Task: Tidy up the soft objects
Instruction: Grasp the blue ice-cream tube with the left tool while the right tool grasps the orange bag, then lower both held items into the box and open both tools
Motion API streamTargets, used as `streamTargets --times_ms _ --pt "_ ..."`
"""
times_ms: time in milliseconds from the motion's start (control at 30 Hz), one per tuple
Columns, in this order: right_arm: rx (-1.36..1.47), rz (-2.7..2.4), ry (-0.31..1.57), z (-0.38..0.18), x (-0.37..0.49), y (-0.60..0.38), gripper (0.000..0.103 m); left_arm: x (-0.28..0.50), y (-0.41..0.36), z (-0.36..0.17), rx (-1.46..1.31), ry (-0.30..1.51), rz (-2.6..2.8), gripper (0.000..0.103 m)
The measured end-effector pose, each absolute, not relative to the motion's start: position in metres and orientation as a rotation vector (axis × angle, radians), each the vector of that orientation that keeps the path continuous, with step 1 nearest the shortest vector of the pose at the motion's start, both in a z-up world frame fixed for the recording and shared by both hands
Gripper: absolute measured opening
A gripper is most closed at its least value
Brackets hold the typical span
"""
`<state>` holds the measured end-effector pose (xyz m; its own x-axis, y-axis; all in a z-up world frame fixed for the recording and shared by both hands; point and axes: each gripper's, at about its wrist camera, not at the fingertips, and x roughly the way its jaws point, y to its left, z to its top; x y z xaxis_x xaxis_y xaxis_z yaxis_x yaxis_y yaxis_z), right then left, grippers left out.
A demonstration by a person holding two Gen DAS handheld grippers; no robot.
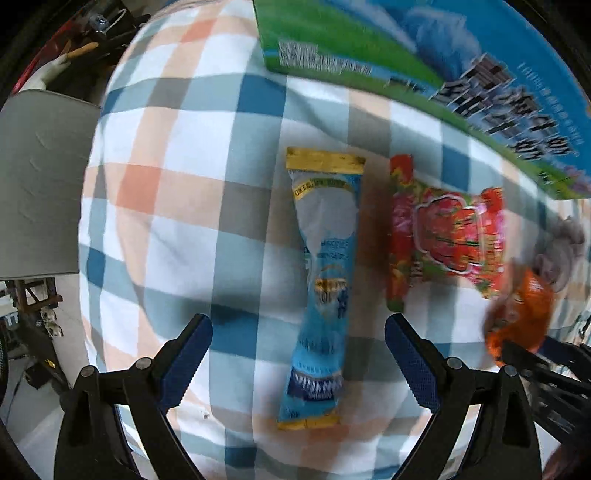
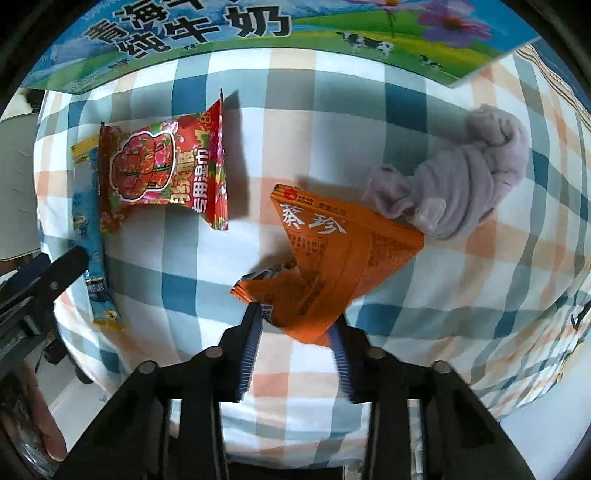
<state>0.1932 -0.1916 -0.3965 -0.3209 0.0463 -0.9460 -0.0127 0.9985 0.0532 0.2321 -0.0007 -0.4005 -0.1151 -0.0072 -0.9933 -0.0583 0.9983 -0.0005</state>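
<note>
A long blue packet (image 1: pixel 325 291) with yellow ends lies on the checked cloth (image 1: pixel 177 192), between the fingers of my open left gripper (image 1: pixel 297 332), which hovers over its lower half. A red flowered packet (image 1: pixel 443 236) lies just right of it; both show in the right wrist view, the red packet (image 2: pixel 162 173) and the blue packet (image 2: pixel 90 251). My right gripper (image 2: pixel 295 325) is shut on an orange packet (image 2: pixel 340 254) and holds it over the cloth. The orange packet (image 1: pixel 521 314) also shows at the right of the left wrist view. A grey rolled cloth (image 2: pixel 461 173) lies behind it.
A large blue and green milk carton box (image 2: pixel 258 33) stands along the far side of the cloth; it also shows in the left wrist view (image 1: pixel 424 55). A grey chair seat (image 1: pixel 37 184) is beside the left edge. The floor lies below the near edge.
</note>
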Motion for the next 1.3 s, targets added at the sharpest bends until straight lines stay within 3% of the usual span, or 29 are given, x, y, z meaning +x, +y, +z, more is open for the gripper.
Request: streamTargets --times_ms 67,100,167,233,533,567,633,767,1033,1300 --pt "0.057 0.030 1.844 -0.390 0.188 -0.192 0.057 0.231 -0.002 -0.410 -0.033 1.701 0.043 0.062" --pt "0.079 -0.001 1.813 -0.384 0.185 -0.195 0.061 0.230 -0.003 -0.414 -0.026 1.712 0.041 0.056" --pt "0.127 -0.031 1.790 -0.377 0.182 -0.205 0.061 0.227 -0.005 -0.415 -0.032 1.706 0.022 0.036" --pt "0.201 -0.054 1.784 -0.374 0.176 -0.213 0.061 0.222 -0.007 -0.412 -0.040 1.703 0.008 0.023" --pt "0.550 -0.125 1.790 -0.408 0.171 -0.260 0.061 0.192 -0.017 -0.399 -0.077 1.701 -0.007 0.019" --pt "0.553 -0.136 1.791 -0.411 0.172 -0.264 0.059 0.189 -0.019 -0.399 -0.076 1.701 -0.008 0.019" --pt "0.535 -0.141 1.796 -0.413 0.169 -0.265 0.041 0.185 -0.022 -0.393 -0.088 1.694 -0.021 0.018" --pt "0.475 -0.091 1.819 -0.406 0.161 -0.261 0.038 0.181 -0.030 -0.375 -0.090 1.654 -0.032 0.018" --pt "0.353 0.019 1.726 -0.333 0.157 -0.240 0.035 0.174 -0.052 -0.298 -0.070 1.502 -0.099 0.018" --pt "0.295 0.105 1.588 -0.238 0.189 -0.248 0.035 0.215 -0.053 -0.229 -0.056 1.397 -0.175 0.018"
